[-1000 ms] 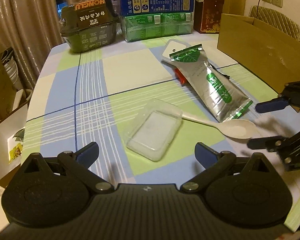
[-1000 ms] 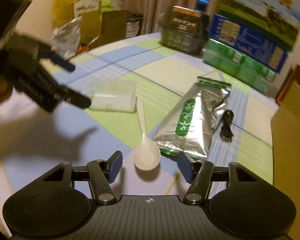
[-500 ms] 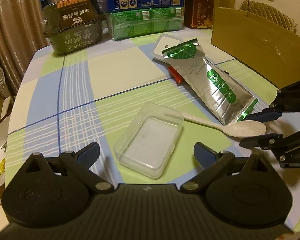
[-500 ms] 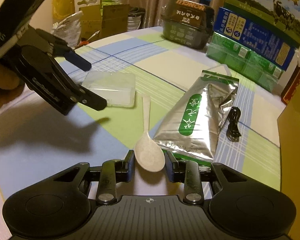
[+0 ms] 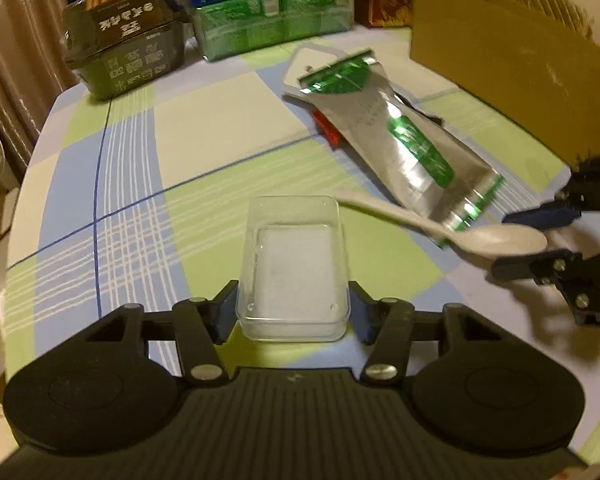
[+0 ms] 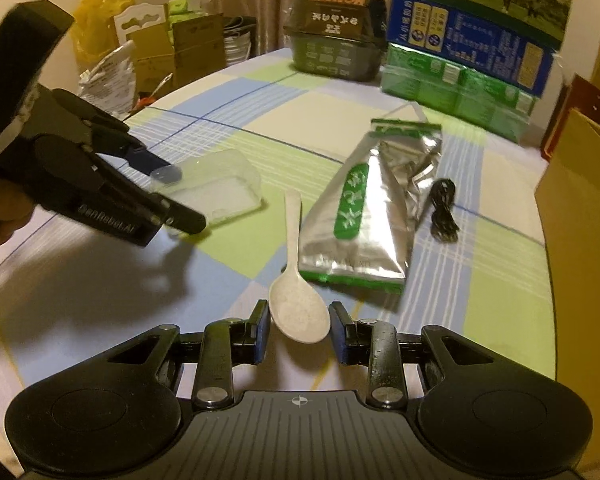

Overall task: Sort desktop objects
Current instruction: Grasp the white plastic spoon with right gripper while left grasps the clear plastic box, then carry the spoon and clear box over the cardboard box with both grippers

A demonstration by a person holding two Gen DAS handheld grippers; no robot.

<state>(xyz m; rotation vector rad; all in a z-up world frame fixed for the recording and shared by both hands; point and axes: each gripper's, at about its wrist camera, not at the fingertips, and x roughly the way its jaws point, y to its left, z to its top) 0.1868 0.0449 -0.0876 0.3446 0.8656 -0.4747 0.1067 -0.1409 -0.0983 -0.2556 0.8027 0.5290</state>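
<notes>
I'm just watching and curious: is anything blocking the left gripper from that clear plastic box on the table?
Nothing visible is in the way. The left gripper has just been closing, and the clear rectangular plastic box already sits between its fingers, which look pressed against both sides. The white plastic spoon lies off to the side, apart from the box.

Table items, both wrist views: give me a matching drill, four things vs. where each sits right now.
Things:
1. clear plastic box
2. white spoon
3. silver pouch
4. black cable

Places:
A. coiled on the cloth on the pouch's far side from the spoon
B. bowl between the right tongs
C. lying flat, its bottom edge next to the spoon's bowl
D. squeezed between the left tongs

Pairs: 1-D, 2-B, 3-C, 4-A
</notes>
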